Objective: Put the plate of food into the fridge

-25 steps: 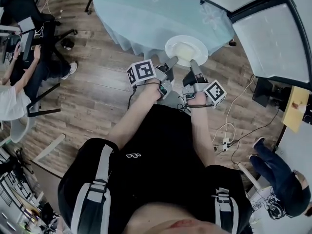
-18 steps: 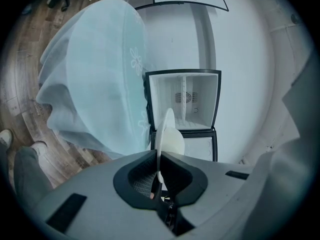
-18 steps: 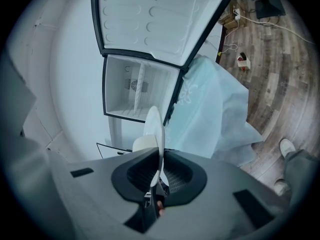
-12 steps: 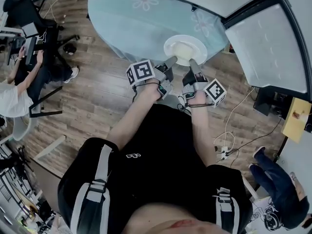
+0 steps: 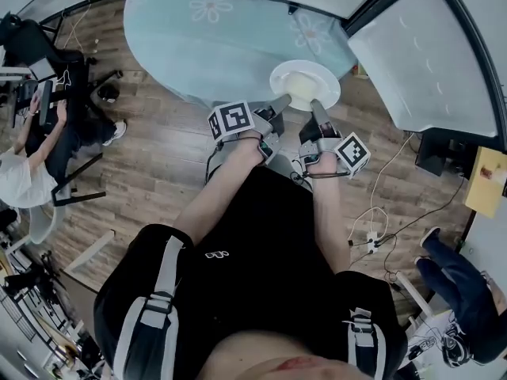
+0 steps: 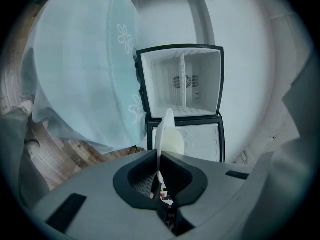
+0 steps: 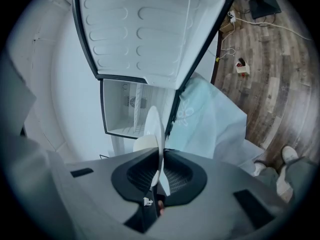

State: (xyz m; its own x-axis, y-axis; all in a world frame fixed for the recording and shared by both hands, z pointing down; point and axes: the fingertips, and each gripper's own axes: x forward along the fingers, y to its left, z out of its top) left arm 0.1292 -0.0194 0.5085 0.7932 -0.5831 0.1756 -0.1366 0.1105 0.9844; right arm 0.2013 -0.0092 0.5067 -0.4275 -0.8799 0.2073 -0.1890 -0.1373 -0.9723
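A white plate [image 5: 305,85] with a pale mound of food [image 5: 301,80] is held level in front of me, over the wood floor by the table's edge. My left gripper [image 5: 279,105] is shut on its near-left rim and my right gripper [image 5: 317,111] on its near-right rim. In the left gripper view the plate [image 6: 165,131] stands edge-on between the jaws of the left gripper [image 6: 160,156]. Beyond it the fridge [image 6: 180,81] stands open and white inside. In the right gripper view the plate [image 7: 154,126] is clamped by the right gripper [image 7: 160,156] below the fridge door [image 7: 145,31].
A round table under a light blue flowered cloth [image 5: 230,30] is ahead on the left. The fridge's white panels [image 5: 420,62] fill the upper right. A seated person [image 5: 24,157] is at the left, another person [image 5: 459,291] at the lower right. Cables and a power strip [image 5: 368,240] lie on the floor.
The plate stays gripped on both sides. My view has swung so the table slides up and left, and the fridge's panels come nearer on the right.
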